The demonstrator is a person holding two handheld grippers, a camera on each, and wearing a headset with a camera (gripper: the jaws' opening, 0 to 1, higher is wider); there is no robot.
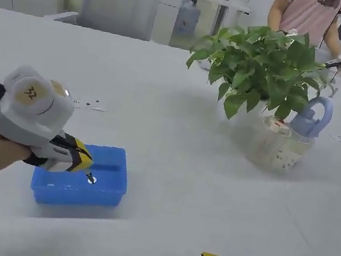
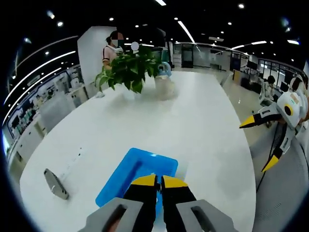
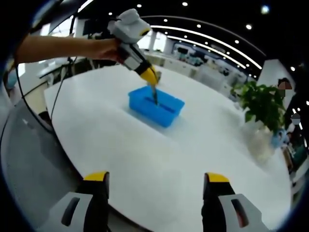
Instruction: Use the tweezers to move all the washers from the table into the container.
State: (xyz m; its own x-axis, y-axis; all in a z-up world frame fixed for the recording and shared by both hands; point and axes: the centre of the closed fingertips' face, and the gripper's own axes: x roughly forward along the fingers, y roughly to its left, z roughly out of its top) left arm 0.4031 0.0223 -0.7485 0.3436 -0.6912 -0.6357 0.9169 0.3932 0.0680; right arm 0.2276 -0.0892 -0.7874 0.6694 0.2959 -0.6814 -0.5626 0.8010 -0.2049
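The left tongs (image 2: 158, 181), pinching the tweezers (image 3: 155, 94) over the blue container (image 1: 75, 198), should ease only slightly and low; the right tongs (image 3: 156, 177) gape.

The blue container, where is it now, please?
The container sits lower left in head view, beneath the tweezers in the left claw; the potted plant is farther right.

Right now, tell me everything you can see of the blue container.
The blue container is a shallow, open-topped rectangular tray with rounded corners, plastic by its look. It sits flat on the white table. The left gripper, its jaws shut on the tweezers, hangs over it, and the tweezer tips reach down inside. Whether they touch the bottom, or what lies in it, is too small to tell.
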